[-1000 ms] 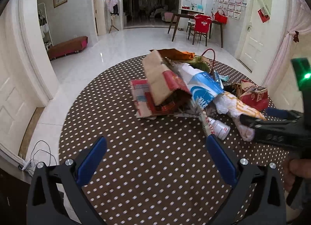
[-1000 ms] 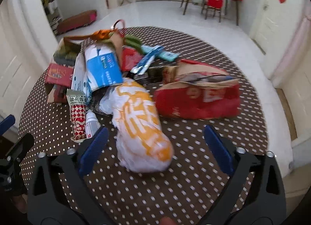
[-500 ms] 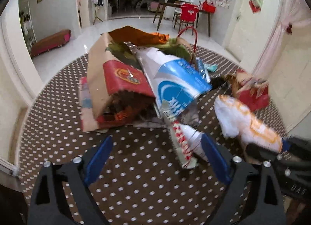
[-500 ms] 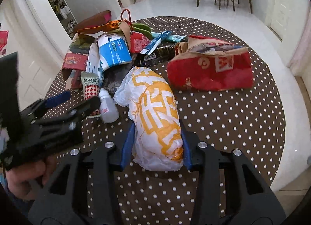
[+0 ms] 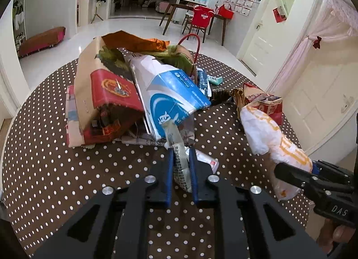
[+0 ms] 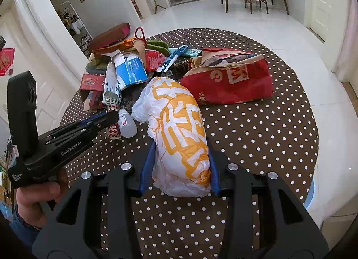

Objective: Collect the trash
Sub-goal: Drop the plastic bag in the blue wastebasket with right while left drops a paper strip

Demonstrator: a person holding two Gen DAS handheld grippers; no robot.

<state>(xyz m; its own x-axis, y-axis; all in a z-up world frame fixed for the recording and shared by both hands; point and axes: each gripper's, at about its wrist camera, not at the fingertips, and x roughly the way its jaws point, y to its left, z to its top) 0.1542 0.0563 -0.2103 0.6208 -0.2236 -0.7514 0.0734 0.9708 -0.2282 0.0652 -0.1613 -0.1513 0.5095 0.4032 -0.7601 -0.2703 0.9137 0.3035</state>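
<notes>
Right claw (image 6: 181,169) is pinching the white-and-orange bag (image 6: 179,129), soft, light and crushable, around its near end above the dotted surface (image 6: 257,133). Left claw (image 5: 181,169) is squeezing, nearly closed, a thin, probably slippery wrapper (image 5: 180,165) at the pile's (image 5: 134,93) edge.

A round table (image 6: 257,138) has a brown cloth with white dots. On it lie a red paper bag (image 6: 232,84), a small white bottle (image 6: 127,122) and flat cardboard (image 5: 73,125).
</notes>
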